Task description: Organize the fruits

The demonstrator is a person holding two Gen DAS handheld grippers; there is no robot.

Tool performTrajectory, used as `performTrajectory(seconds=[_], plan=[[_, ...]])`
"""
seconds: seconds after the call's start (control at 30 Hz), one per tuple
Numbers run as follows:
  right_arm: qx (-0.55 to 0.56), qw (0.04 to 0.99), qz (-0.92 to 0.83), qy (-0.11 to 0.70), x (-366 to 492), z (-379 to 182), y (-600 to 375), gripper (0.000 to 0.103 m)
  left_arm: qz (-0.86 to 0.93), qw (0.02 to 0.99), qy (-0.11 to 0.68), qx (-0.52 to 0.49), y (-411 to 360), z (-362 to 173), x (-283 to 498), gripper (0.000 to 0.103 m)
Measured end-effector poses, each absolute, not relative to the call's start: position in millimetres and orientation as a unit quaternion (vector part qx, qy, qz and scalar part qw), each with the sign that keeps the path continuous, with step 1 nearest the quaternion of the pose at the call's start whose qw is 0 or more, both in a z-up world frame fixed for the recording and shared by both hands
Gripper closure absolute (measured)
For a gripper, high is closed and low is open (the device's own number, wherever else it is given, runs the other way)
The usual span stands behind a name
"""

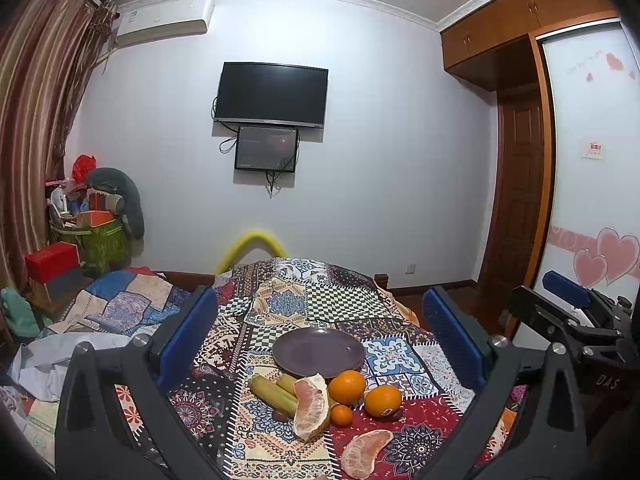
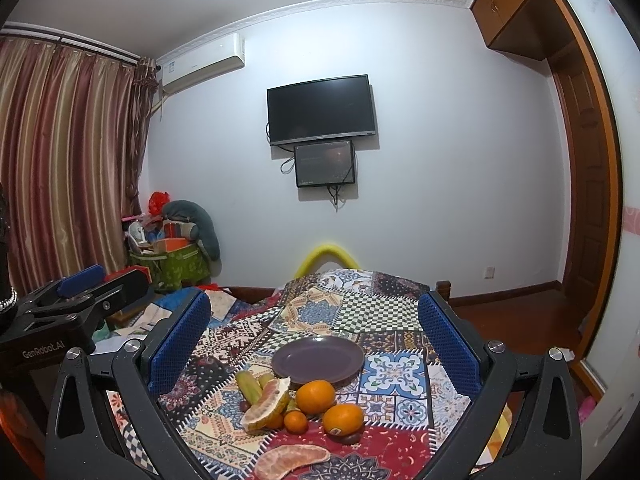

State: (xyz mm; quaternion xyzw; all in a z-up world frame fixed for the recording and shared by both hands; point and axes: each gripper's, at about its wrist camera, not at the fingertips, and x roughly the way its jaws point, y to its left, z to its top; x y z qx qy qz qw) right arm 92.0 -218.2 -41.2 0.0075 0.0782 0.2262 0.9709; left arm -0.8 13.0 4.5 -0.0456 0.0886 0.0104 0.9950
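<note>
- The left gripper (image 1: 320, 332) is held spread wide, nothing between its pads
- The right gripper (image 2: 316, 332) is likewise held spread and empty
- The fruits (image 1: 320, 396) are heaped on the patterned cloth (image 1: 344, 296), just in front of the bare purple plate (image 1: 319, 350)

left gripper (image 1: 320, 332): black frame, blue ribbed pads, silver screws
right gripper (image 2: 316, 328): same build, "DAS" marking
</note>
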Motion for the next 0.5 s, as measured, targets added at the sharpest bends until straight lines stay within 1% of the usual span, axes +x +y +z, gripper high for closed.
performTrajectory(seconds=[0.33,0.5], plan=[[0.006,0.972,0.22,0.083,95,-45,-217,0.0,0.01,0.994,0.101,-0.045,14,-1,8,0.0],[0.009,0.97,0.218,0.108,108,-55,-218,0.0,0.008,0.992,0.113,-0.05,19,-8,15,0.0]])
